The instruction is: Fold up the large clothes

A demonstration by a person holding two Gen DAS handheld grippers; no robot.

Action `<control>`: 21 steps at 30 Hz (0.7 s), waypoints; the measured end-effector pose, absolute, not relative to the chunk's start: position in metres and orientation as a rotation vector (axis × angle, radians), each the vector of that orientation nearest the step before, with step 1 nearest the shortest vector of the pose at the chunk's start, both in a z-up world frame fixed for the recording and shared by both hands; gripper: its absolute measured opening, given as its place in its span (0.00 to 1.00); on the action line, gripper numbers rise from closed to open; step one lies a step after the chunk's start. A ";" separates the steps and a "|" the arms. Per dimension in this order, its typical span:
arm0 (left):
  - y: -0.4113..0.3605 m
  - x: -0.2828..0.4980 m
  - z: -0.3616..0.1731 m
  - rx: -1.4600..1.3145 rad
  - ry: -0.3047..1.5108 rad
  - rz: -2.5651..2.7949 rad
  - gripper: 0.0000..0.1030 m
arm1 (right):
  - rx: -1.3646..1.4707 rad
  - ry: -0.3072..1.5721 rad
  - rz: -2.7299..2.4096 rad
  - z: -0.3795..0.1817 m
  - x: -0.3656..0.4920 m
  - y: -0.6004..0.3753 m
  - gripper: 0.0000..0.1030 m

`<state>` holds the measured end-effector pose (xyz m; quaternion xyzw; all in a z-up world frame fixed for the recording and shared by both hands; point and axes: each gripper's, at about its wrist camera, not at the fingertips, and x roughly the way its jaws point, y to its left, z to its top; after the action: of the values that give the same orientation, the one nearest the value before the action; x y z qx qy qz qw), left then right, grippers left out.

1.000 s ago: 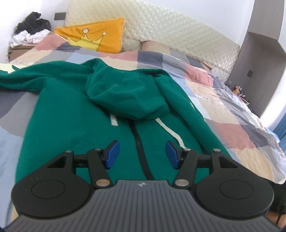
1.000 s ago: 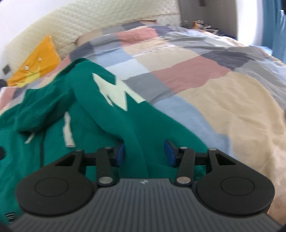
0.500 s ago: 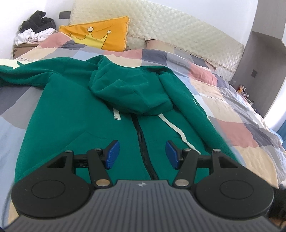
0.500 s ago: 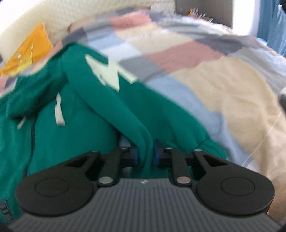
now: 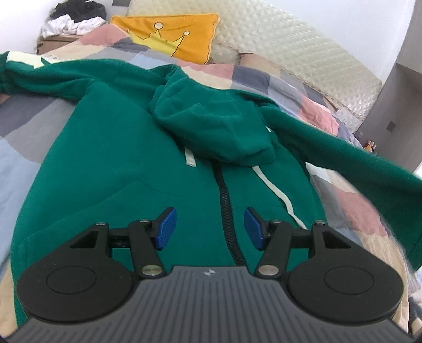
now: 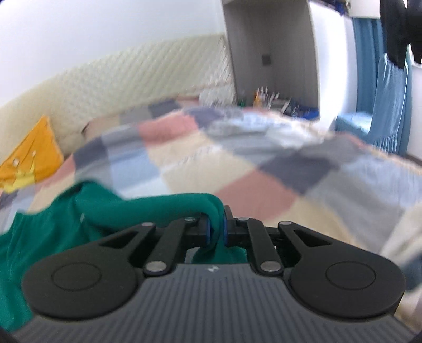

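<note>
A large green zip hoodie (image 5: pixel 126 158) lies face up on the bed, hood (image 5: pixel 219 124) folded down over the chest, zip (image 5: pixel 226 211) running toward me. My left gripper (image 5: pixel 208 232) is open and empty, just above the hoodie's lower front, straddling the zip. My right gripper (image 6: pixel 216 229) is shut on the hoodie's right sleeve (image 6: pixel 168 208) and holds it lifted off the bed; in the left wrist view that sleeve (image 5: pixel 356 158) stretches out raised to the right. The other sleeve (image 5: pixel 52 71) lies spread to the far left.
The bed has a patchwork quilt (image 6: pixel 263 163) and a quilted cream headboard (image 5: pixel 290 47). An orange crown pillow (image 5: pixel 171 37) lies at the head. A clothes pile (image 5: pixel 71 18) sits at the far left. A bedside niche with small items (image 6: pixel 271 100) and blue curtain (image 6: pixel 387 105) stand right.
My right gripper closed on the right sleeve and raised it off the bed, swinging up and outward. The left gripper stayed open over the zip, drifting slightly.
</note>
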<state>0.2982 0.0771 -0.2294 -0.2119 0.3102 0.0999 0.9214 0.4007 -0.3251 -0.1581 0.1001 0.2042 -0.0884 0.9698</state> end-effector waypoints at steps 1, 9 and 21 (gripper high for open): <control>0.077 0.300 -0.231 -0.438 0.639 0.207 0.61 | 0.205 0.397 -0.188 -0.148 0.411 -0.333 0.11; 0.076 0.317 -0.241 -0.417 0.656 0.230 0.61 | 0.268 0.392 -0.262 -0.117 0.506 -0.394 0.10; 0.124 0.362 -0.258 -0.447 0.698 0.290 0.61 | 0.260 0.551 -0.414 -0.183 0.674 -0.455 0.10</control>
<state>0.3616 0.1244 -0.2577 -0.2163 0.3380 0.1406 0.9051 0.6739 -0.4545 -0.1826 0.1272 0.2694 -0.2023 0.9329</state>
